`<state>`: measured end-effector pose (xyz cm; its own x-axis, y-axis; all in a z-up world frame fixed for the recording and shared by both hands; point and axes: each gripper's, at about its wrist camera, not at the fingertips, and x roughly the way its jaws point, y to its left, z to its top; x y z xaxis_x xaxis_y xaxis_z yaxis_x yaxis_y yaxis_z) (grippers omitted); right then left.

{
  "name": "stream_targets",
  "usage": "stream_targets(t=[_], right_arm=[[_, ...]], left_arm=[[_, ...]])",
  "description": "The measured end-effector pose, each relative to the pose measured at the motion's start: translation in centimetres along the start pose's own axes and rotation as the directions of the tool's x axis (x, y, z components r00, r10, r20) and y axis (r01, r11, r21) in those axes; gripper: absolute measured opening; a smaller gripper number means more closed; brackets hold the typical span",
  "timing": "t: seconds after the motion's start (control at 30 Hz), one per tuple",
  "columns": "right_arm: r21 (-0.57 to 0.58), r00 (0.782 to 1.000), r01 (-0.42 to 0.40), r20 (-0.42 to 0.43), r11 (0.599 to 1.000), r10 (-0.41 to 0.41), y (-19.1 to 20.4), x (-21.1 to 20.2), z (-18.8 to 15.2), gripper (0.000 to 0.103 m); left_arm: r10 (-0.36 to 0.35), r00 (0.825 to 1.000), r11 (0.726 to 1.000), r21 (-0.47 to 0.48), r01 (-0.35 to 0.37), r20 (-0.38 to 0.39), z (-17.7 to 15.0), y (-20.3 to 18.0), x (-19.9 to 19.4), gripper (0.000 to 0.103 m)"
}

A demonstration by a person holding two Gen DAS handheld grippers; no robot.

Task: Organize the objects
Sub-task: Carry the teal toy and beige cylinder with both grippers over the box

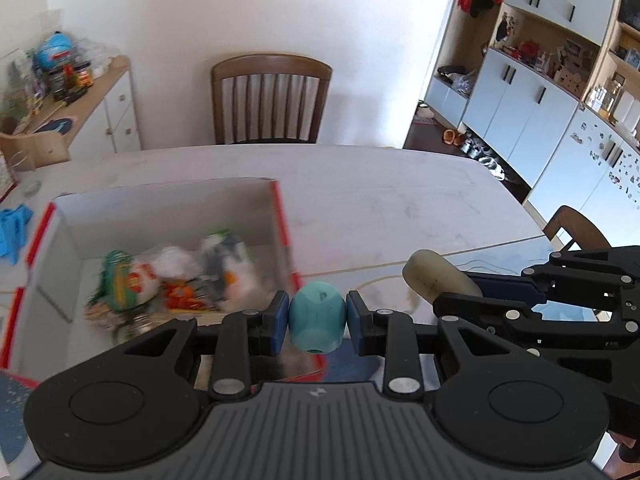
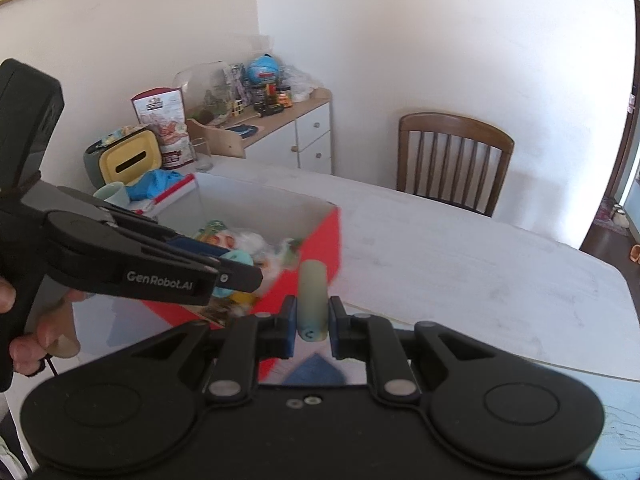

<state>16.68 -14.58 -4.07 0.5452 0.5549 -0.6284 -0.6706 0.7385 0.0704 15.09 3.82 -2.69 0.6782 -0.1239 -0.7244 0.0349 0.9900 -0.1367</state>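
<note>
My left gripper (image 1: 317, 316) is shut on a teal egg-shaped toy (image 1: 317, 318), held above the near right corner of a red-and-white cardboard box (image 1: 280, 216). The box holds several colourful packets and toys (image 1: 168, 280). My right gripper (image 2: 313, 320) is shut on a pale beige cylindrical piece (image 2: 313, 304), held just right of the box (image 2: 320, 236). In the left wrist view the right gripper (image 1: 460, 292) sits to the right with the beige piece (image 1: 436, 280). In the right wrist view the left gripper (image 2: 236, 268) hovers over the box with the teal toy (image 2: 236, 260).
The box stands on a white table (image 1: 400, 200). A wooden chair (image 1: 272, 96) stands at the far side, another chair (image 1: 576, 228) at the right. A cluttered sideboard (image 2: 280, 120) is at the back left. Blue gloves (image 1: 14, 228) lie left of the box.
</note>
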Motion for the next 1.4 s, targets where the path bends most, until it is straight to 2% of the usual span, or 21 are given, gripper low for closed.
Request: stream_targets(t=[0.47,0.87,1.17,1.4], right_arm=[[-0.024,1.0,-0.017,-0.017,1.0,0.016,7.3,5.0,2.3,0.014],[0.005,0.997,-0.008,-0.076,1.0,0.008,8.2,10.9,3.7,0.014],[-0.008,0.987,0.03,-0.155,1.0,-0.031,8.2,15.8,4.0,0.014],[-0.063,0.975,0.045,-0.213,0.997,-0.058,8.9,17.7,3.3,0.014]], left_arm=[[0.05,0.999,0.999,-0.022,-0.05,-0.002,-1.0,9.9,-1.9,0.03],[0.135,0.989,0.99,-0.019,-0.137,-0.063,0.2,15.9,1.7,0.03],[0.149,0.976,0.988,0.054,-0.143,-0.159,0.6,16.0,6.3,0.03],[0.166,0.955,0.983,0.115,-0.141,-0.246,0.2,15.1,9.2,0.03]])
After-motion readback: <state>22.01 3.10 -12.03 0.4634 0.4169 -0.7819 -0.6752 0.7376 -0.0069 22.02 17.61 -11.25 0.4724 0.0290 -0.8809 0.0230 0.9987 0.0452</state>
